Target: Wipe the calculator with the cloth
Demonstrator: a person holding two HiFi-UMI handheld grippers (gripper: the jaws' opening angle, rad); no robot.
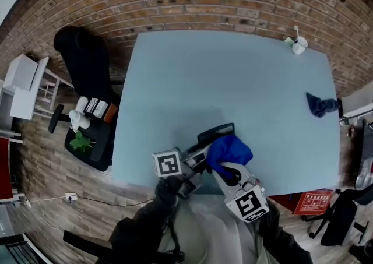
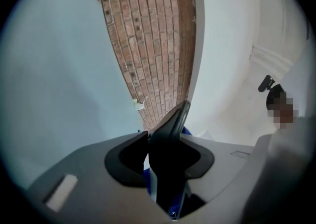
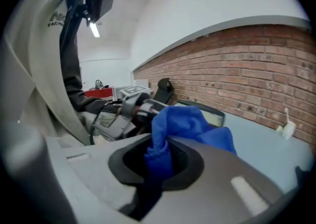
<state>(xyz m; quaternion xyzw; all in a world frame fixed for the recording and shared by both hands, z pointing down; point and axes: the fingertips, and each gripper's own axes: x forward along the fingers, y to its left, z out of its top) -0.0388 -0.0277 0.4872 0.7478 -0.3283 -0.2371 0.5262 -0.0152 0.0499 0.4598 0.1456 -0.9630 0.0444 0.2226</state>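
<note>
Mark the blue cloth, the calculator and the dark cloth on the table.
blue cloth (image 1: 230, 150), head view, middle of the bunch
calculator (image 1: 214, 131), head view, dark upper edge
dark cloth (image 1: 319, 105), head view, its middle

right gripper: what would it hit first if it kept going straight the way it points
Probably the calculator, just beyond the blue cloth the right gripper holds; depth is hard to judge.
</note>
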